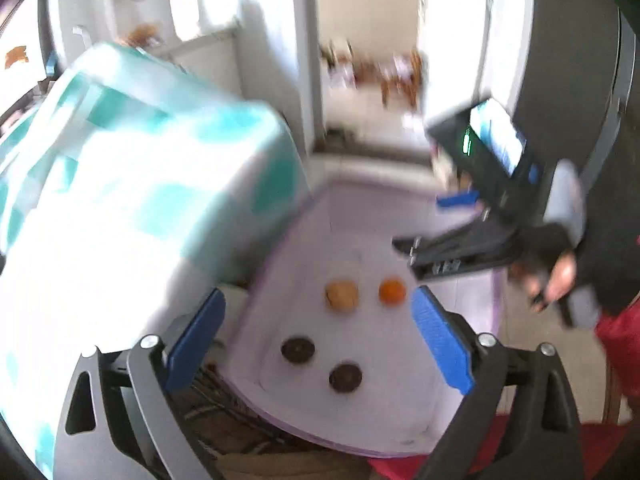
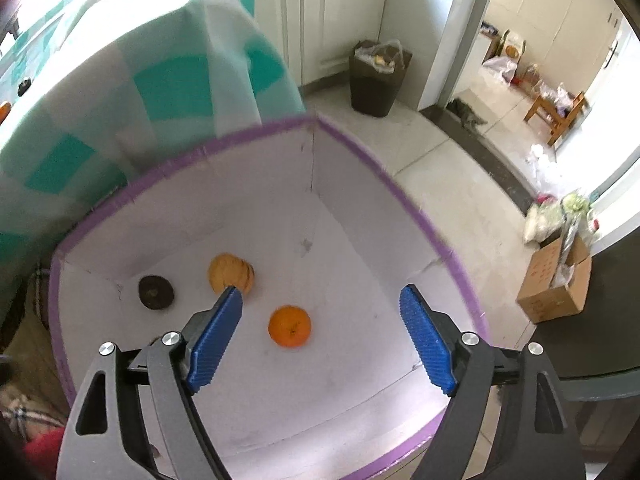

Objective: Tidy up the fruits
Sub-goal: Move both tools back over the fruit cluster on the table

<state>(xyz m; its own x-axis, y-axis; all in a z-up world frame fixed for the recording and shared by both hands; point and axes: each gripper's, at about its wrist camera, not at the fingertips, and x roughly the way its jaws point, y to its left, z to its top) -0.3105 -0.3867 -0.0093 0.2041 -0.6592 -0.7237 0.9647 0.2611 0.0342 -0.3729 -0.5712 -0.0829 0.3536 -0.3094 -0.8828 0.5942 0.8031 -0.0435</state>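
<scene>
While both grippers hang over the white box with the purple rim [image 2: 352, 142], nothing is in their grasp. The right gripper [image 2: 320, 340] has its blue fingers [image 2: 426, 340] wide apart, and between them I see only the floor of the box. The left gripper [image 1: 320, 344] is higher, its fingers [image 1: 442, 344] also spread wide and empty; its picture is blurred, so small details are not sure.

Four fruits already lie on the box floor. The orange [image 2: 289, 326] is alone near the middle, just under the right gripper. The pale ribbed fruit [image 2: 231, 274] lies a little beyond it, close to the left fingertip, and one dark round fruit [image 2: 156, 292] is beside it near the wall. From the left view a second dark fruit [image 1: 345, 377] shows near the first one.

The box stands on the floor beside the bench with the teal checked cloth [image 2: 160, 80]. At the far left edge of the right view, something orange [image 2: 3, 112] and a small dark thing [image 2: 24, 86] seem to remain on the cloth; I cannot tell what they are.

I judge that one placing is finished and the hands are between steps. The next move probably calls for lifting a gripper out of the box and going to the bench for another fruit, with fingers kept open until they are around it.
</scene>
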